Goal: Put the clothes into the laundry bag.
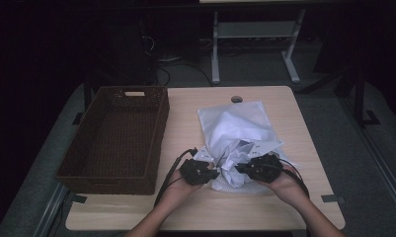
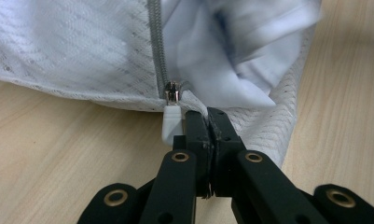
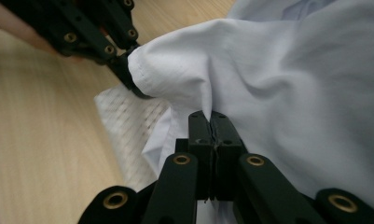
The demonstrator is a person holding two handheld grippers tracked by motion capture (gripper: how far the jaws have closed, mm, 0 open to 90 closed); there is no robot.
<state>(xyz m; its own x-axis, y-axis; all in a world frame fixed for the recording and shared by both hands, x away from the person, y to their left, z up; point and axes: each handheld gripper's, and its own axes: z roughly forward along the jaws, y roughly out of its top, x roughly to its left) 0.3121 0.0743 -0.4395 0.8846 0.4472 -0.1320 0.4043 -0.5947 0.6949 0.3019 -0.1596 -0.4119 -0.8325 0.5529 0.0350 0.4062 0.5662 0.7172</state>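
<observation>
Both grippers pinch a mesh laundry bag and the cloth stuffed in it, at the near edge of the desk [image 1: 284, 207].

The left gripper [image 2: 208, 114] is clamped on the mesh bag [image 2: 58, 56] edge just beside the zipper pull [image 2: 171, 122], a detail the high view cannot resolve. The right gripper [image 3: 214, 116] is closed on a fold of white cloth [image 3: 292, 93] spilling from the bag. The high view alone shows the wicker basket [image 1: 114, 136] left of the left gripper.

grippers: 2 [image 1: 213, 174] [image 1: 241, 169] | mesh bag: 1 [image 1: 235, 121] | white garment: 1 [image 1: 237, 163] | basket: 1 [image 1: 158, 133] | table: 1 [image 1: 304, 148]
</observation>
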